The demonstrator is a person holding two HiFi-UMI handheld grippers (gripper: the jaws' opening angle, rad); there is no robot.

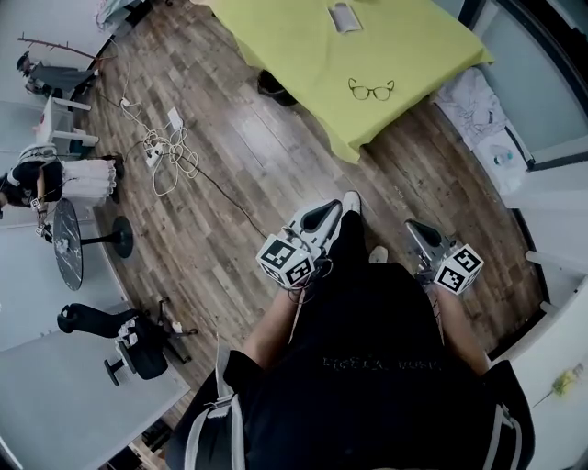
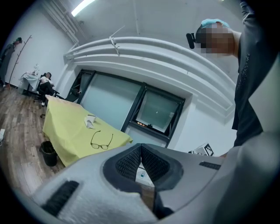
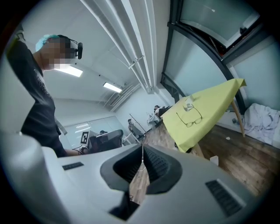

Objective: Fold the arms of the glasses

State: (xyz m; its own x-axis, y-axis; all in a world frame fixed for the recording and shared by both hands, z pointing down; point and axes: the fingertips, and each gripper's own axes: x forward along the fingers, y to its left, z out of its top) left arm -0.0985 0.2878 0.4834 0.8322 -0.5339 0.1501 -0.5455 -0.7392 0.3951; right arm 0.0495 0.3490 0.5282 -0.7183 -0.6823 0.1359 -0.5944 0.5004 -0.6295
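Note:
A pair of dark-framed glasses (image 1: 371,89) lies with arms spread on the yellow-green tablecloth (image 1: 303,41), far ahead of me. The glasses (image 2: 101,143) show small in the left gripper view, and the glasses (image 3: 190,117) also in the right gripper view. My left gripper (image 1: 323,217) hangs low at my side, jaws pressed together and empty. My right gripper (image 1: 418,233) is held the same way on the other side, shut with nothing in it. Both are well short of the table.
A small white case (image 1: 343,16) lies on the cloth beyond the glasses. A black bin (image 1: 276,89) stands under the table edge. White cables (image 1: 165,151) sprawl on the wooden floor at left, near a round stand (image 1: 70,242). Crumpled white cloth (image 1: 470,101) lies right.

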